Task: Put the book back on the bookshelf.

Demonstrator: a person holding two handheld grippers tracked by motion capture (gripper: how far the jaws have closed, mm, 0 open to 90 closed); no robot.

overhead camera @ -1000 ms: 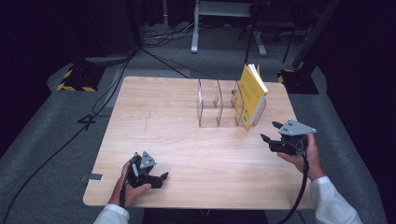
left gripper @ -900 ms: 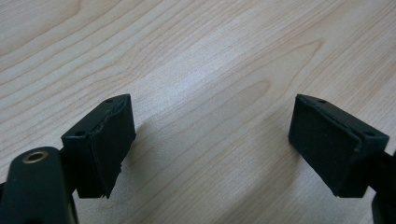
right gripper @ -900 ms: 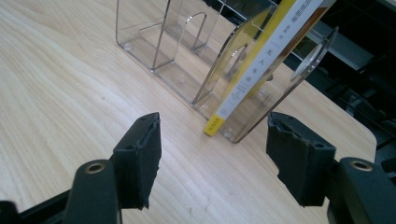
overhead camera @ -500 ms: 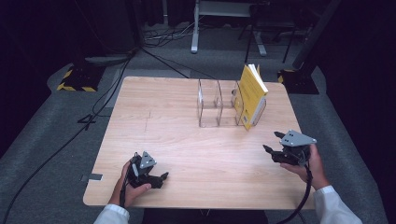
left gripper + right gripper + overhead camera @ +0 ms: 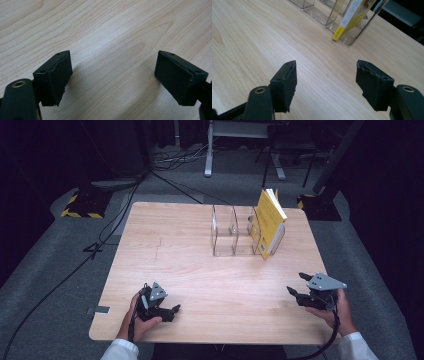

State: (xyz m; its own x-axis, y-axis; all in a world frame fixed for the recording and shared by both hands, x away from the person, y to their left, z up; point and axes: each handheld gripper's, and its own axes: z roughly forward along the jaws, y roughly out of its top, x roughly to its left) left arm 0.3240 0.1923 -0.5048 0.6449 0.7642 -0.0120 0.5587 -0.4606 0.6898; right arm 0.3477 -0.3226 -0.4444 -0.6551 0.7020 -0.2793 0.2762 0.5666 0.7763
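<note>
- My right gripper [image 5: 301, 296] has its jaws wide apart, empty; it has pulled back toward me.
- Ahead of those jaws, well apart, the yellow paperback book [image 5: 352, 17] leans in the clear acrylic divider rack [image 5: 234, 232]; placement looks done.
- My left gripper [image 5: 170, 311] rests on the pale wooden tabletop [image 5: 170, 245], jaws apart.

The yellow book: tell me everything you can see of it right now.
The yellow book is a slim paperback with a yellow cover and white page edges. It stands on end in the rightmost slot of the clear rack, leaning right against the slot wall, at the far right of the wooden table. In the right gripper view its spine is white above and yellow at the foot, with small print. Neither gripper touches it.
</note>
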